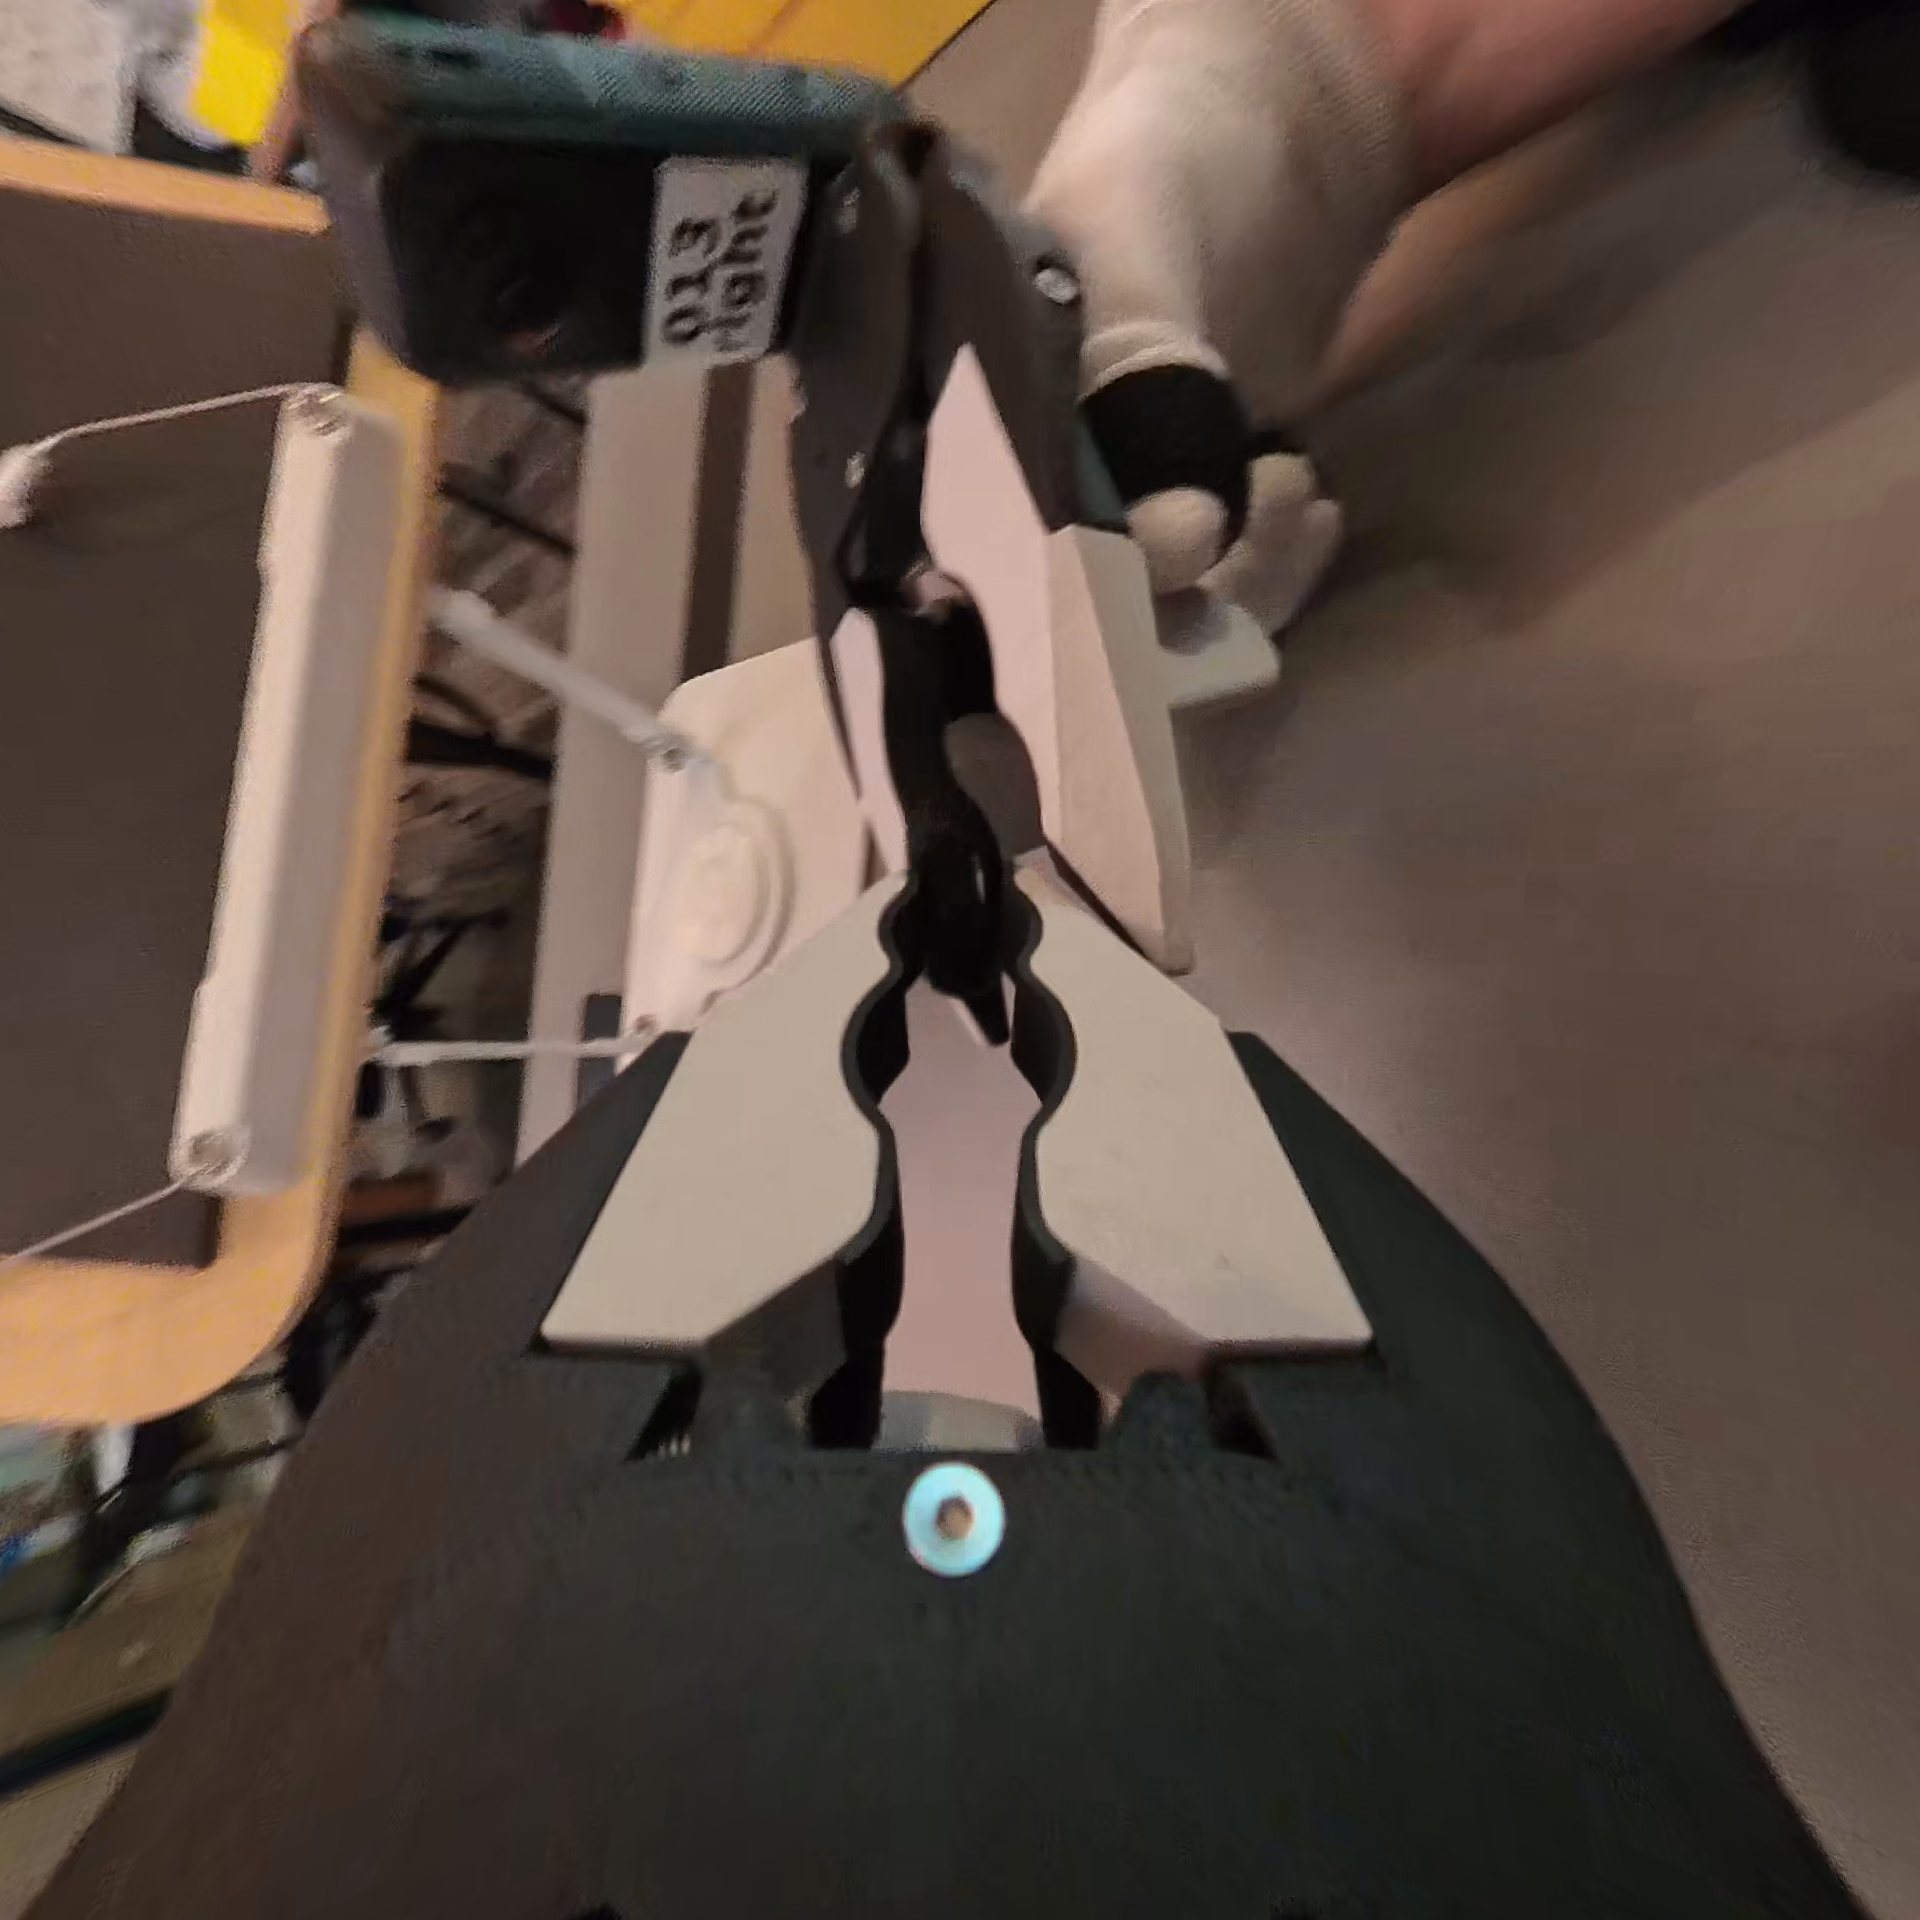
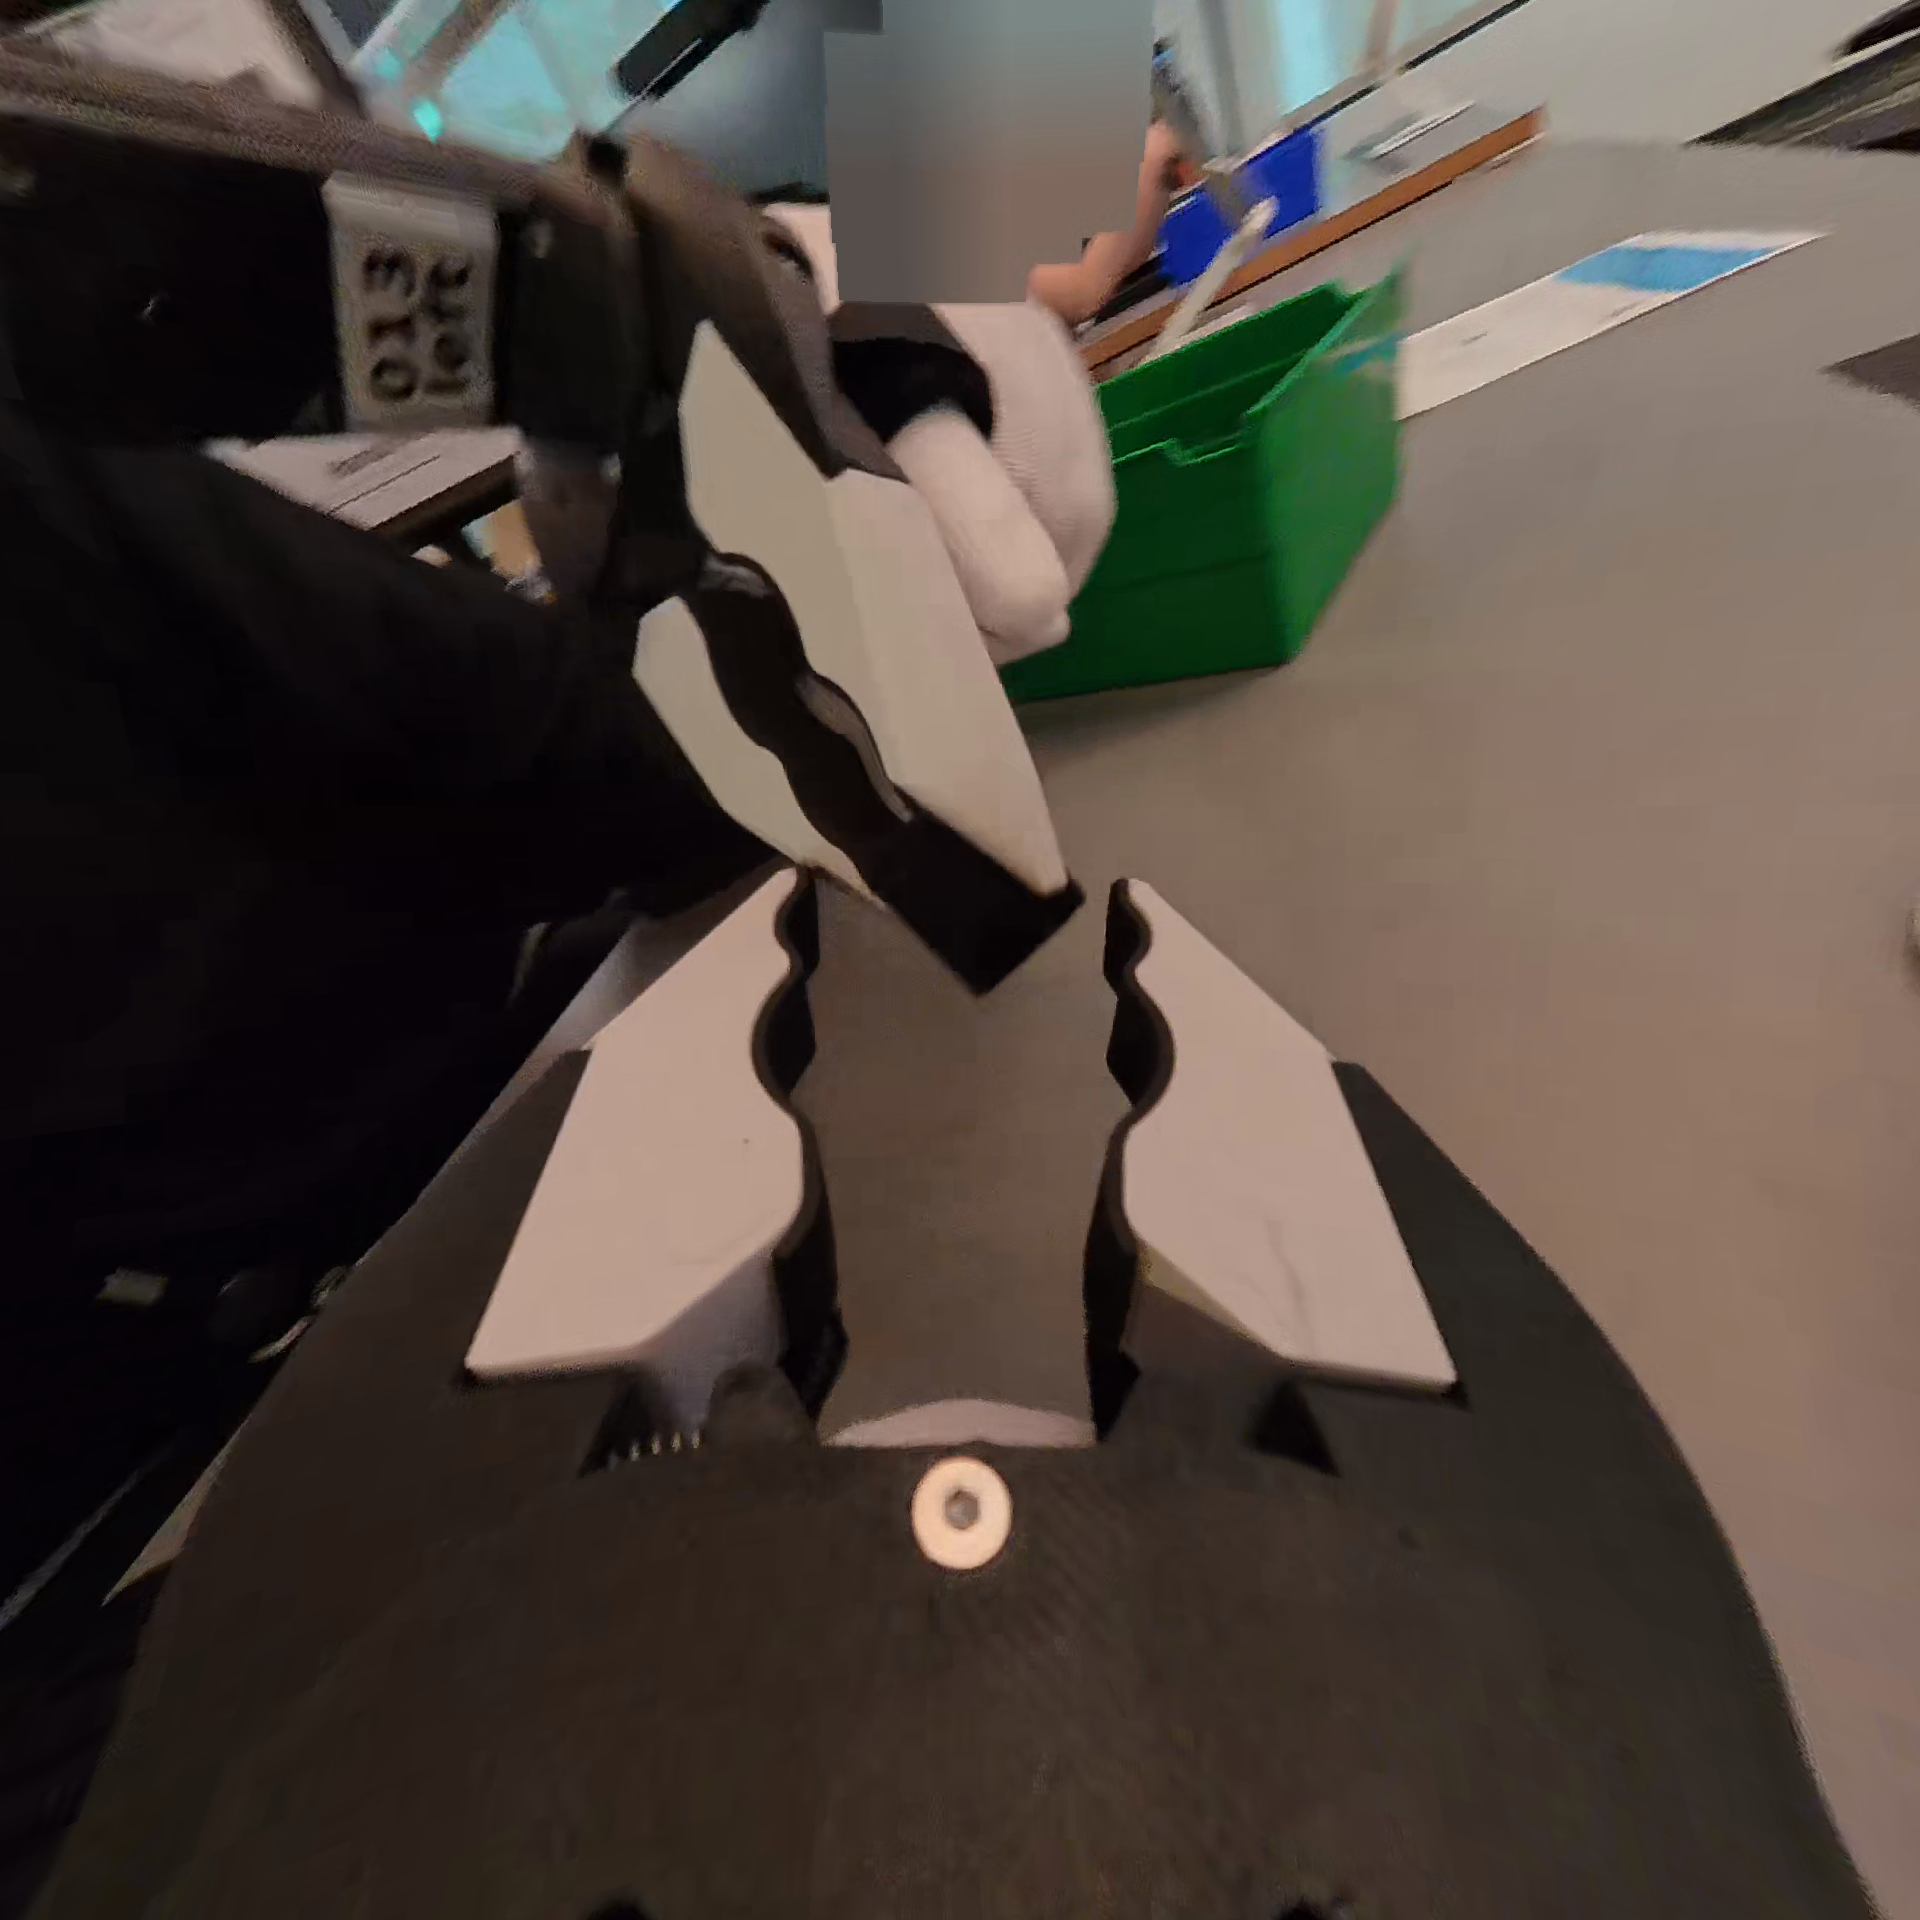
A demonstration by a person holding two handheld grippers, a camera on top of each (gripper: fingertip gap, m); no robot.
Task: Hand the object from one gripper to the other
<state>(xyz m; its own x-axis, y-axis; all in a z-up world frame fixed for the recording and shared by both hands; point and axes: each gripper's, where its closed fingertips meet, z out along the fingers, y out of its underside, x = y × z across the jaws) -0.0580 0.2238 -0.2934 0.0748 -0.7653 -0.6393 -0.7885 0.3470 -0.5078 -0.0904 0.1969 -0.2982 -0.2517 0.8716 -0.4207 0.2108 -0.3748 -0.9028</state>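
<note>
At far left in the right wrist view, the left gripper (image 2: 940,868), a black two-finger tool with white finger plates, reaches in from the upper left, gripped by a white-gloved hand (image 2: 1023,499). Its fingers are pressed together on the task's thing, a dark black strip-like object (image 2: 987,925) whose squared end juts out past its tips; motion blur hides what it is made of. That end sits in the middle of the view, between the tips of the matching right gripper (image 2: 961,904), whose fingers stand apart with a clear gap either side and touch nothing. Off to the right, a green plastic crate (image 2: 1247,499) rests on the grey tabletop (image 2: 1558,831), well clear of the exchange. The handover appears to be at its midpoint: the object is presented but not yet received. The next move calls for the right gripper to close squarely on the protruding end and hold firm before the left lets go, since only a short length shows for it to catch
</note>
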